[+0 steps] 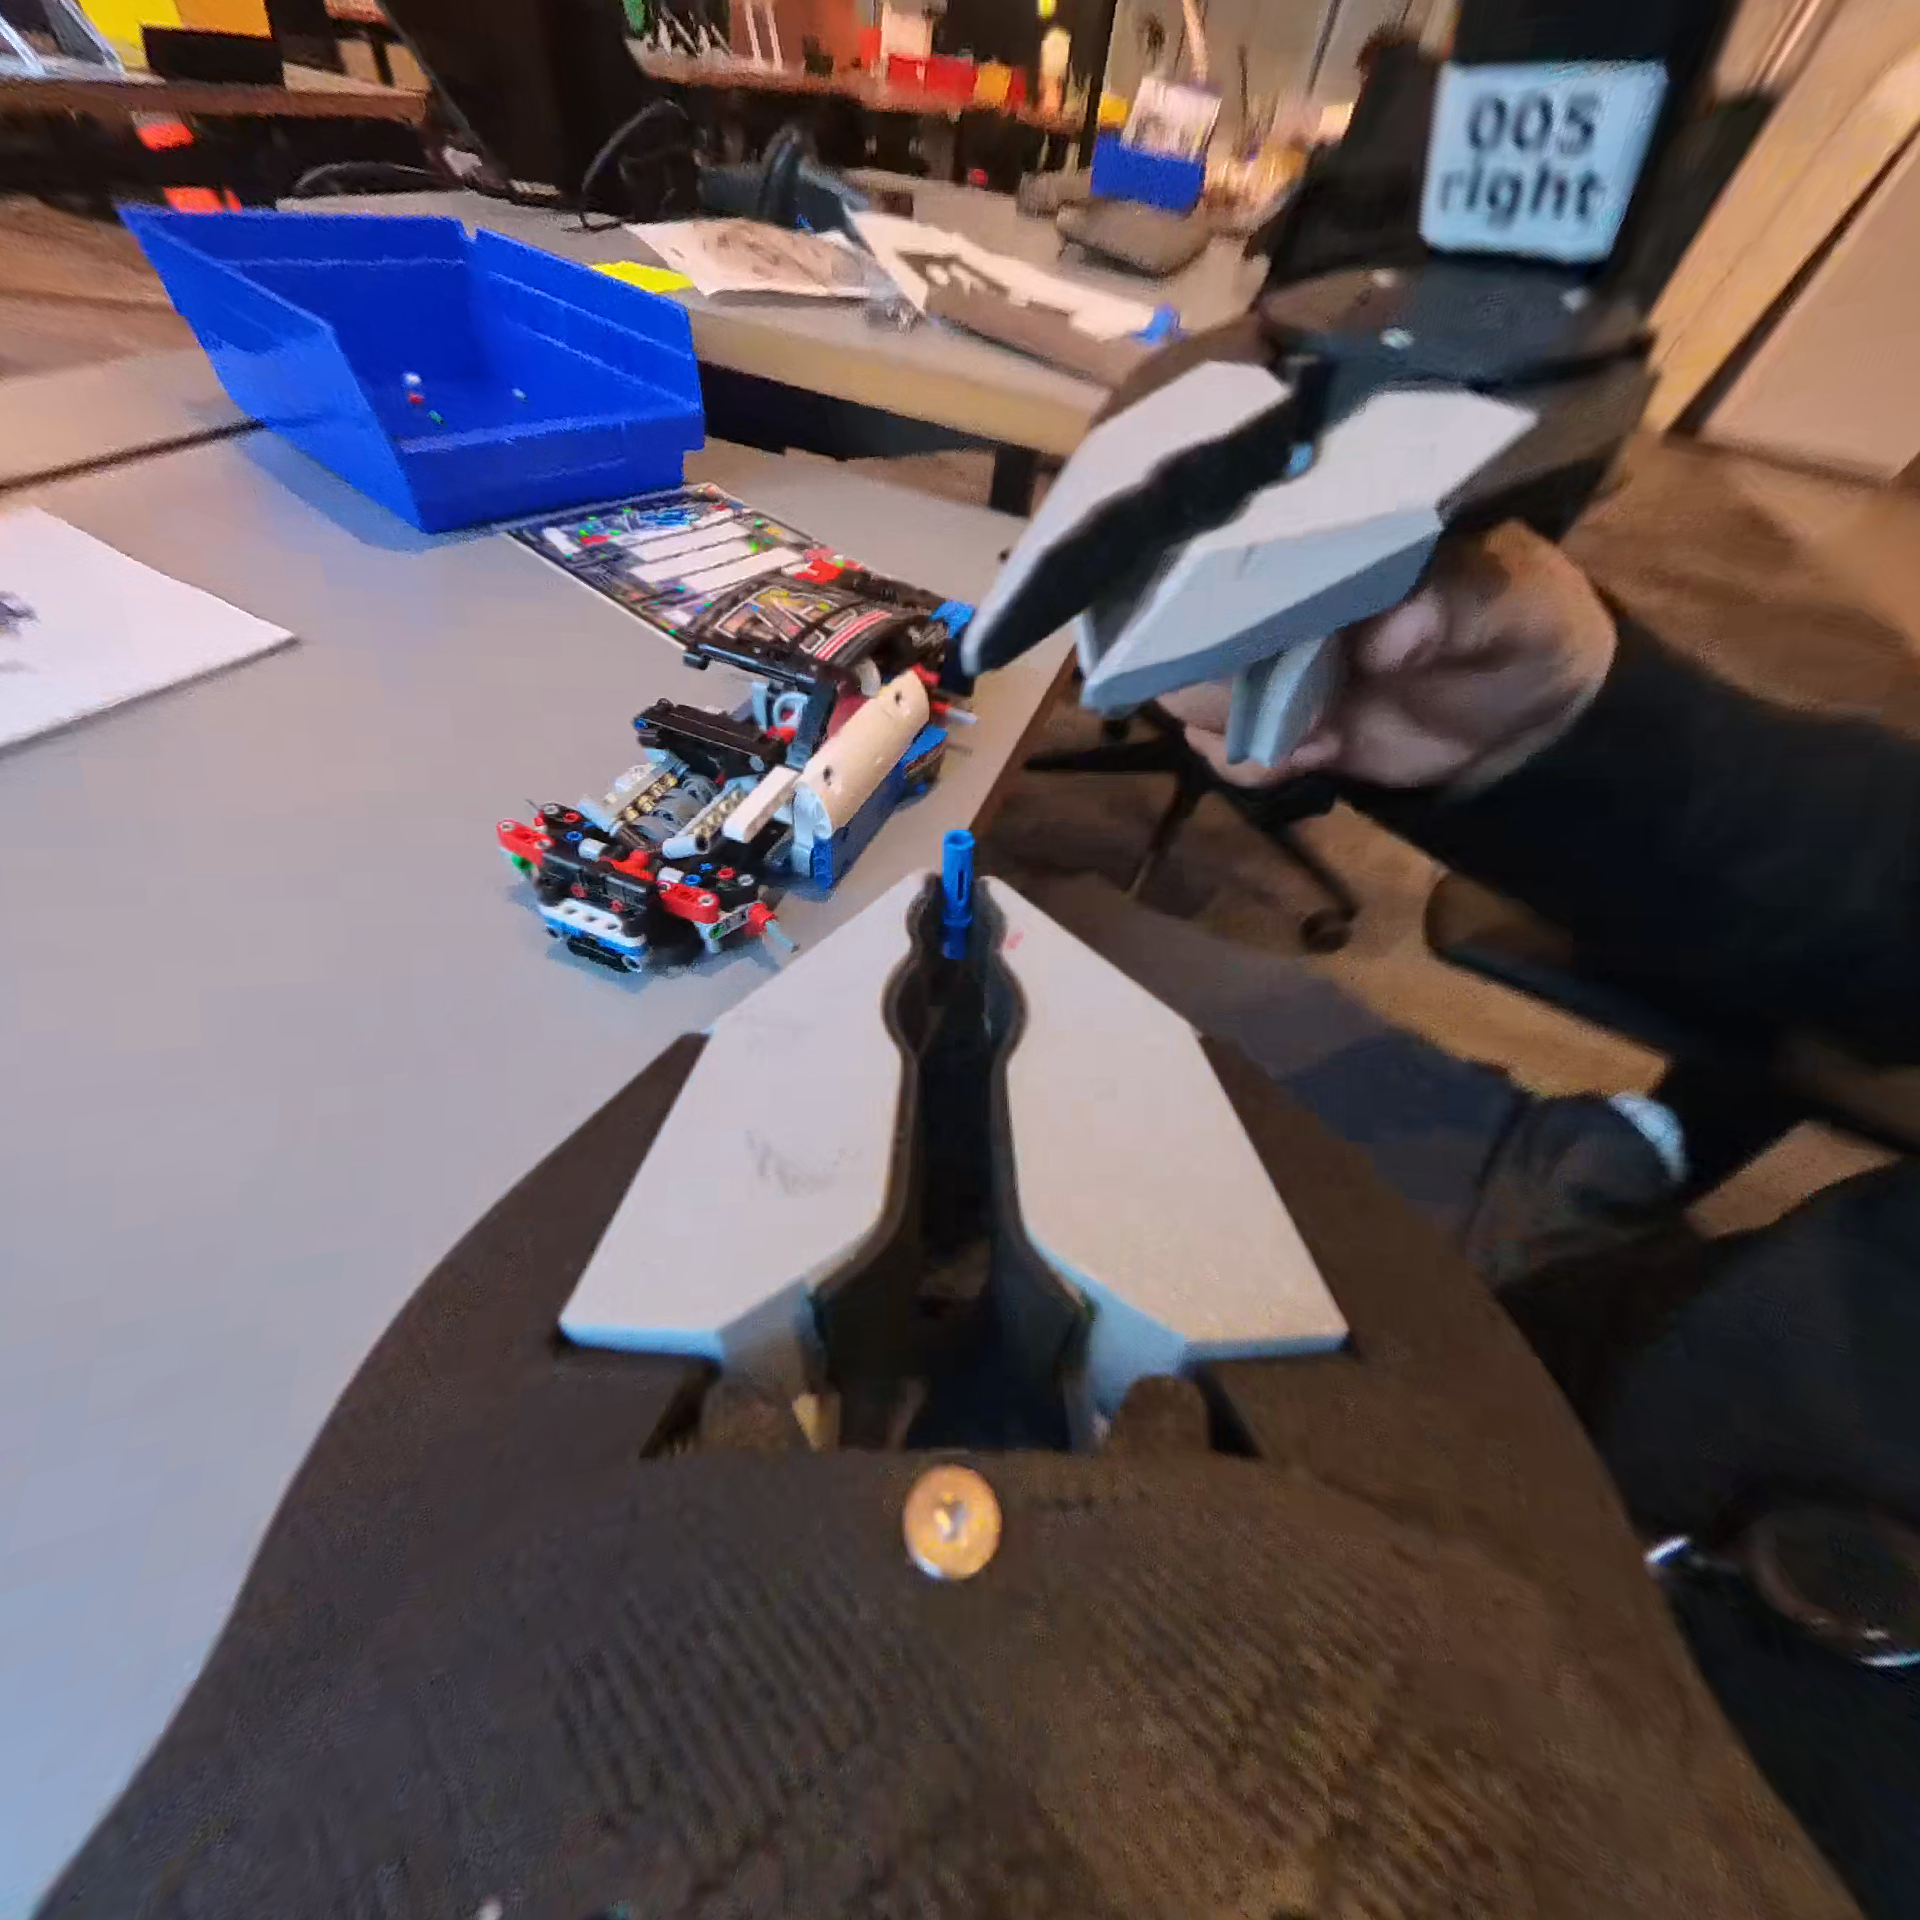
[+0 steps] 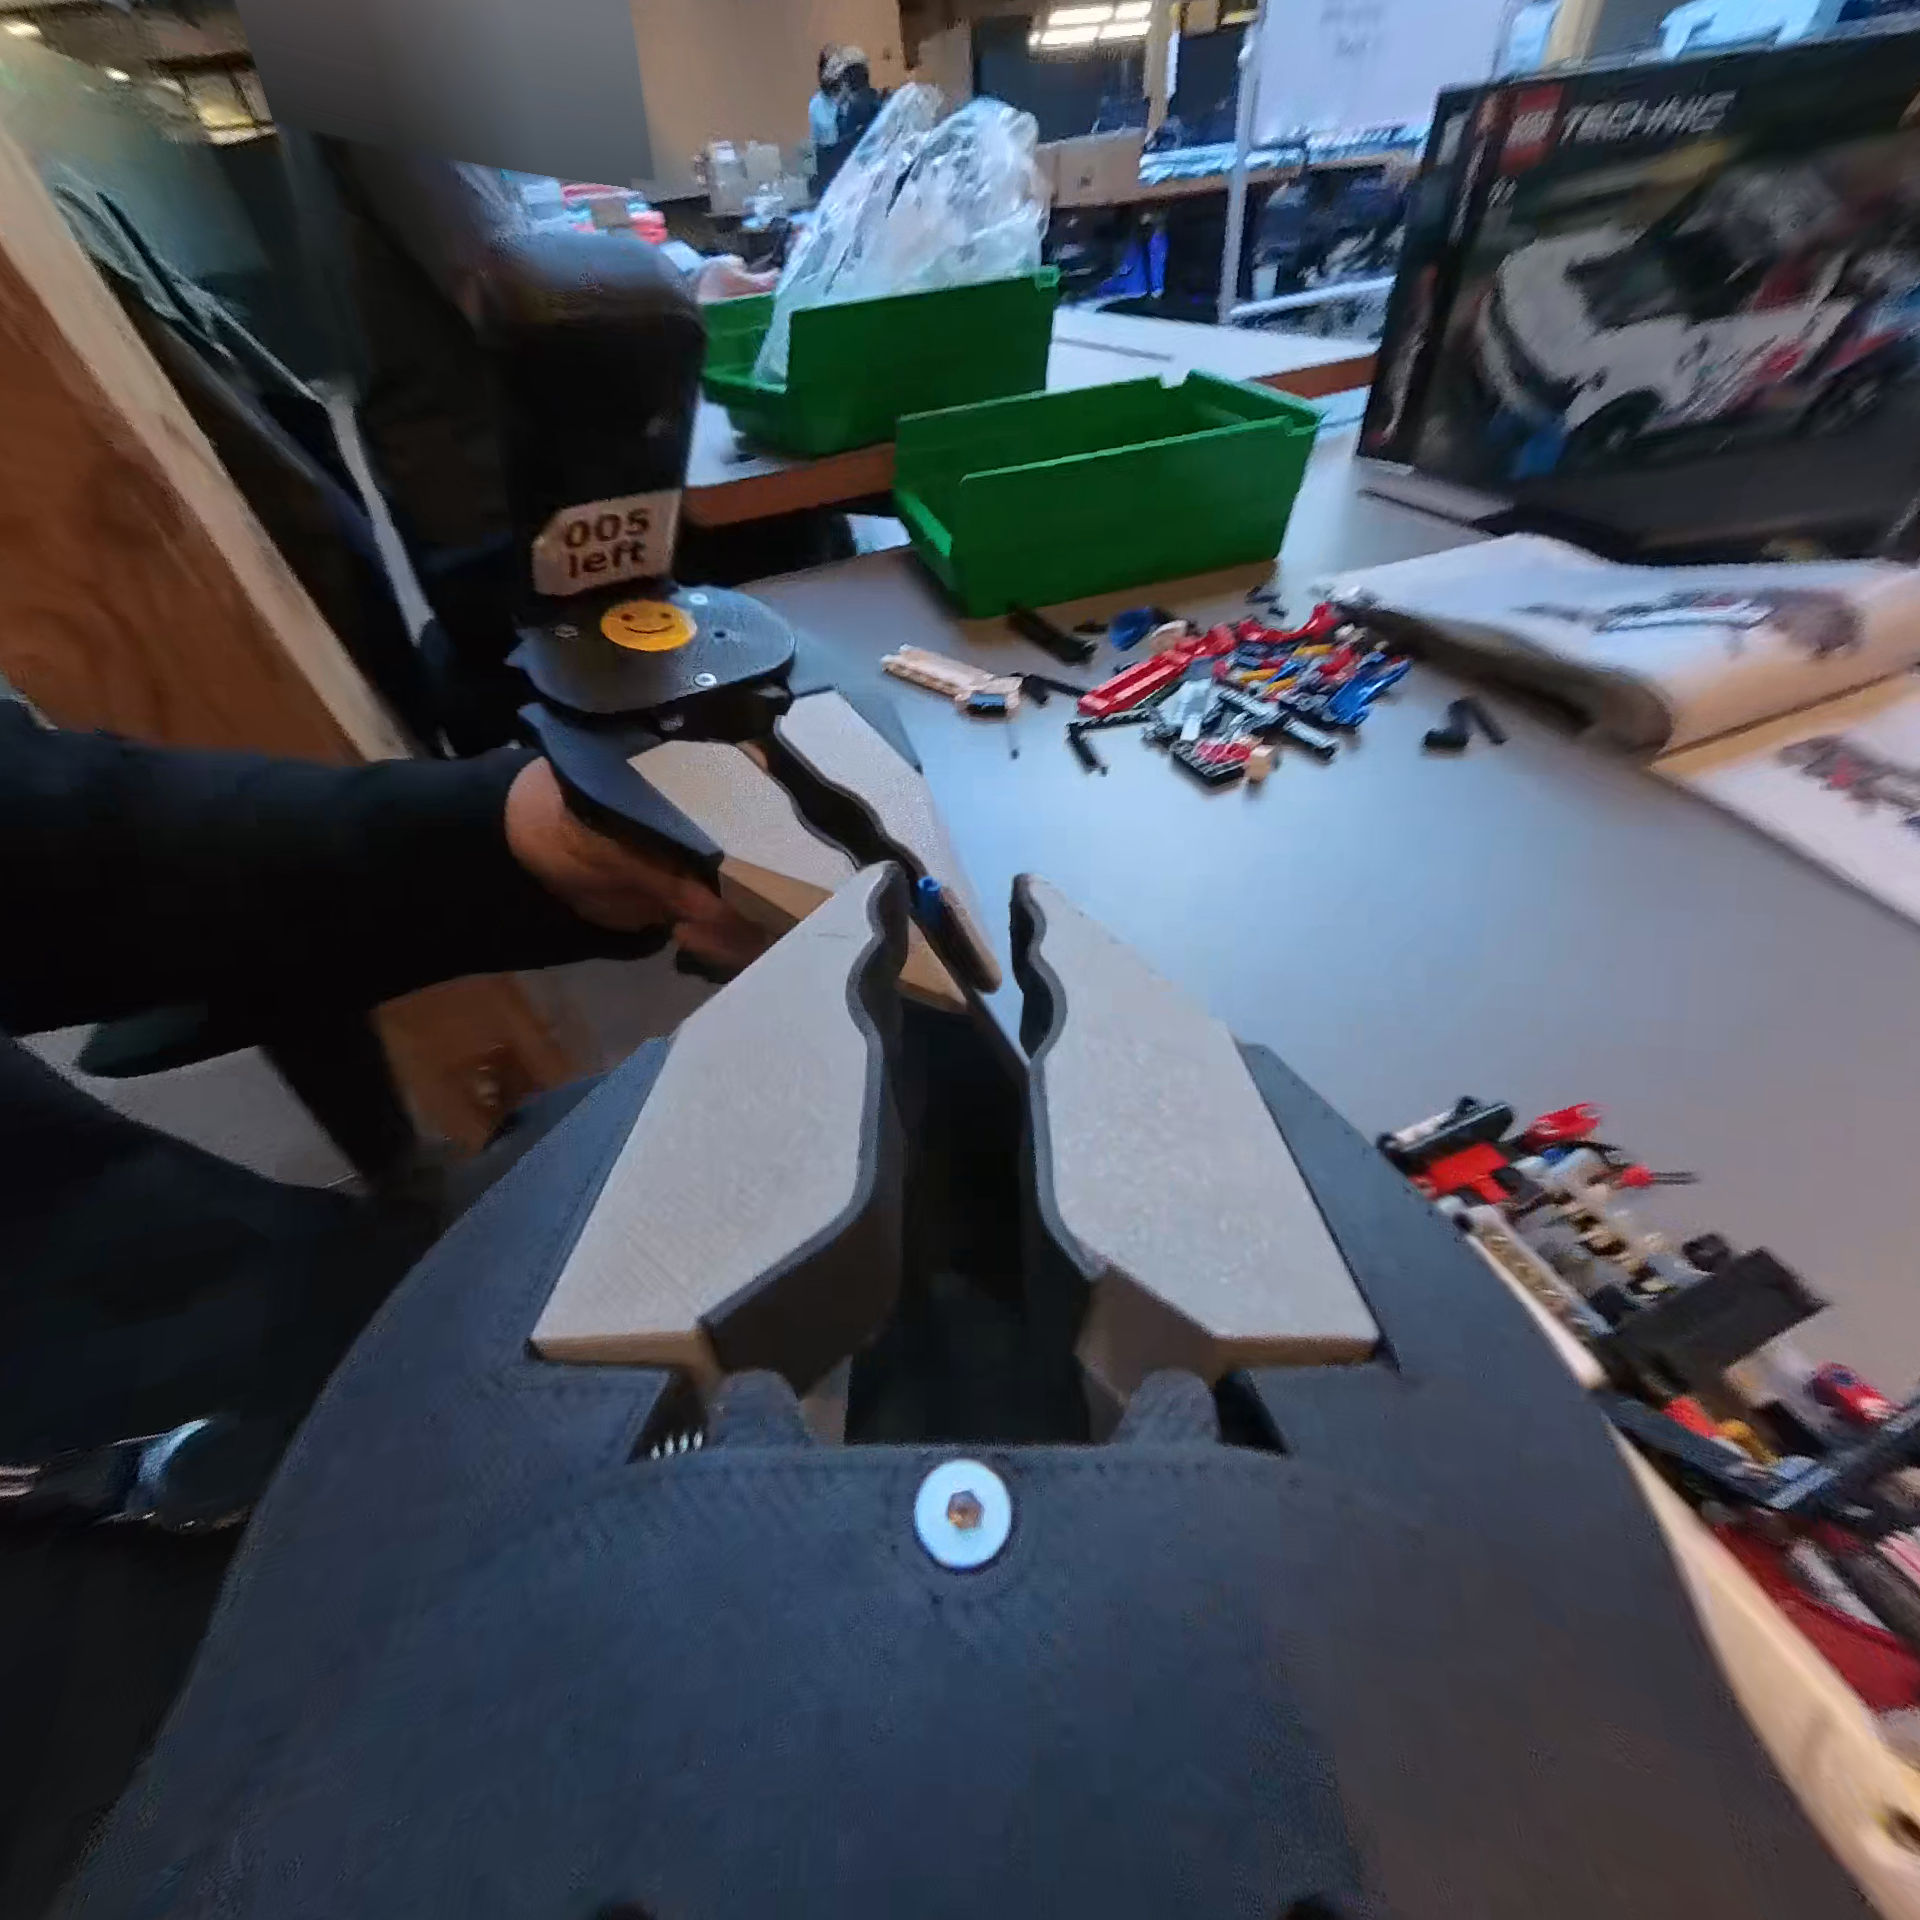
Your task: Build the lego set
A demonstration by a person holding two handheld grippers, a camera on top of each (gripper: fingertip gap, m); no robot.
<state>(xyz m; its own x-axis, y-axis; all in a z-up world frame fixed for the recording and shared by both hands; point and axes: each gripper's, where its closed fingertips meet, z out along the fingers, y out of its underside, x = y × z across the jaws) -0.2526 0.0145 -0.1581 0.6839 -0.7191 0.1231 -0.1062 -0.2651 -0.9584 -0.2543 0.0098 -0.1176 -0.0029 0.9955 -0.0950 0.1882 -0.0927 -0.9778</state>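
Observation:
My left gripper (image 1: pixel 954 894) is shut on a small blue pin (image 1: pixel 956 888) that sticks up from its tips, held above the table's right edge. The half-built lego car (image 1: pixel 727 800) lies on the grey table (image 1: pixel 260 883) just ahead of it. My right gripper (image 2: pixel 951 904) is open and empty, with its tips close to the left gripper (image 2: pixel 935 914) and the blue pin (image 2: pixel 928 891). In the left wrist view the right gripper (image 1: pixel 1023 665) hovers over the car's rear end. The car also shows at the right edge of the right wrist view (image 2: pixel 1621 1299).
A blue bin (image 1: pixel 416 353) and a sticker sheet (image 1: pixel 675 551) lie behind the car. A pile of loose lego pieces (image 2: pixel 1236 696), two green bins (image 2: pixel 1091 488), the set's box (image 2: pixel 1662 312) and instruction booklets (image 2: pixel 1621 634) are farther along the table. A white sheet (image 1: pixel 104 623) lies at left. My left and right fingertips are right by each other. The half-built lego car (image 1: pixel 727 800) is about 15 cm from both grippers' fingertips.

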